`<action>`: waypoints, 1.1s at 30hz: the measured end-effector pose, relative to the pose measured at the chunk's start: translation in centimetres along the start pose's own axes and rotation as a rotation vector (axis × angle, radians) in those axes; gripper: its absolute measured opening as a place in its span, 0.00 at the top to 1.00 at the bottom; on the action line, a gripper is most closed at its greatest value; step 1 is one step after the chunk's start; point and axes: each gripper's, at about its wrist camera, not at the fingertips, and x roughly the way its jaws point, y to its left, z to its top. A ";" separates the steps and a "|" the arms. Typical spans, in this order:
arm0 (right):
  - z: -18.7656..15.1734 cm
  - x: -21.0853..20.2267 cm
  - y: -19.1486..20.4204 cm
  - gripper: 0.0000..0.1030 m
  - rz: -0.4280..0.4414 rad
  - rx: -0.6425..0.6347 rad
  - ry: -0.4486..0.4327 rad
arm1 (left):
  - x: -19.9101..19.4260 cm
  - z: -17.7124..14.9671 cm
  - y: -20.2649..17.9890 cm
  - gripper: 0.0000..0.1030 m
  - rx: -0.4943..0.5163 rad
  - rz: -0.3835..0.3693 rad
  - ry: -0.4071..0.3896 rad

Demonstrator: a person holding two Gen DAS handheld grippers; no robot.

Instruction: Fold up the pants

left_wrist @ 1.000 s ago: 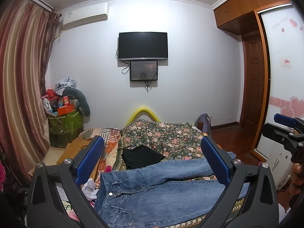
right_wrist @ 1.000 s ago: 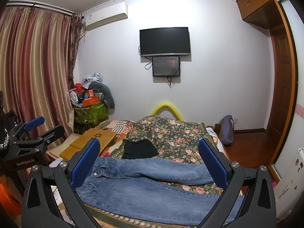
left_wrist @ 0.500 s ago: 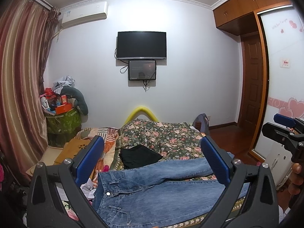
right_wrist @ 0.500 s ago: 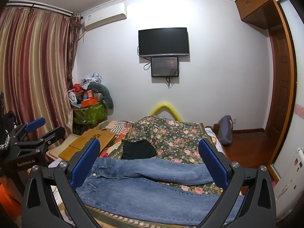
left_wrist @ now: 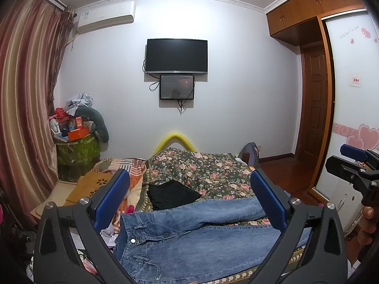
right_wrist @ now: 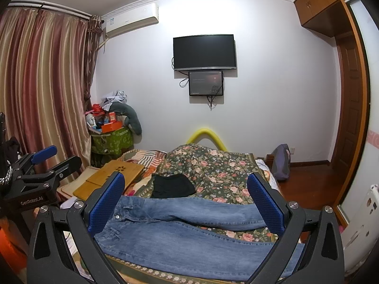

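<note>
Blue denim pants (left_wrist: 189,236) lie spread flat across the near end of the bed (left_wrist: 208,172), in the lower middle of both views, with the waist and its metal button (left_wrist: 133,240) toward the left and the two legs running to the right. The upper leg bends a little and partly crosses the lower one. Behind the pants, a small black cloth (left_wrist: 171,194) lies on the flowered bed cover, just beside the upper leg. The left gripper (left_wrist: 189,203) is above the pants with its blue pads wide apart and nothing between them; it does not touch the cloth. The right gripper (right_wrist: 186,203) is the same, its two fingers spread wide and empty, over the legs of the pants. In the left wrist view the right gripper shows also at the right edge, with some fingers of a hand (left_wrist: 367,224) under it. In the upper middle of the frame a dark television (left_wrist: 176,56) hangs on the white wall, with a smaller screen (left_wrist: 177,87) under it. Striped curtains (right_wrist: 42,82) fill the left side.
</note>
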 end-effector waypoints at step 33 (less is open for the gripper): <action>-2.3 6.5 -2.7 0.00 -0.041 -0.001 0.143 | 8.0 -1.3 3.3 0.00 -0.002 0.064 0.125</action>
